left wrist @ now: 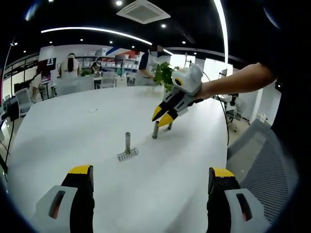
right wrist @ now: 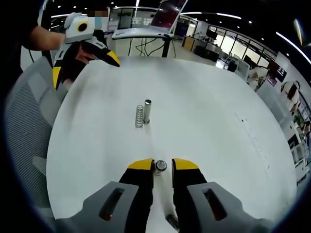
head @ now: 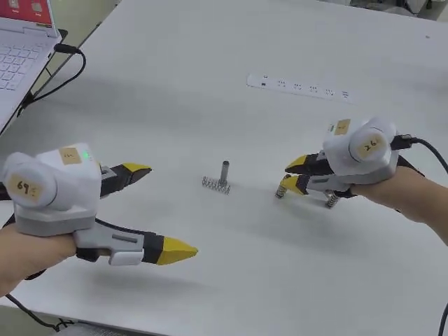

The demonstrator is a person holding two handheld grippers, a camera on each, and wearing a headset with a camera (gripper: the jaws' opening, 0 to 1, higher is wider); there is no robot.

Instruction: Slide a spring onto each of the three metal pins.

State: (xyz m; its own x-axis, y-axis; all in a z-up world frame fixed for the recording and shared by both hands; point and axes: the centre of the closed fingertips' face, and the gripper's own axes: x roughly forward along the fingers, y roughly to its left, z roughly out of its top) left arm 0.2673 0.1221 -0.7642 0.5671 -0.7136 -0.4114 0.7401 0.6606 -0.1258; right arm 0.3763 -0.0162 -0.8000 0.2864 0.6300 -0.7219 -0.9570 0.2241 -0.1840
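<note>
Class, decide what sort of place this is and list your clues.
Probably an open-plan office: a large white table holds a long white power strip and an open white laptop, beneath a square ceiling air vent.

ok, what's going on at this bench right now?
A person is working two handheld grippers over a white table. The right gripper has its fingers closed on a spring-wrapped silver metal pin; a second spring-wrapped pin stands just beside it. The left gripper hovers open, holding nothing. The third silver pin stands bare mid-table, its coiled steel spring lying at its base.
</note>
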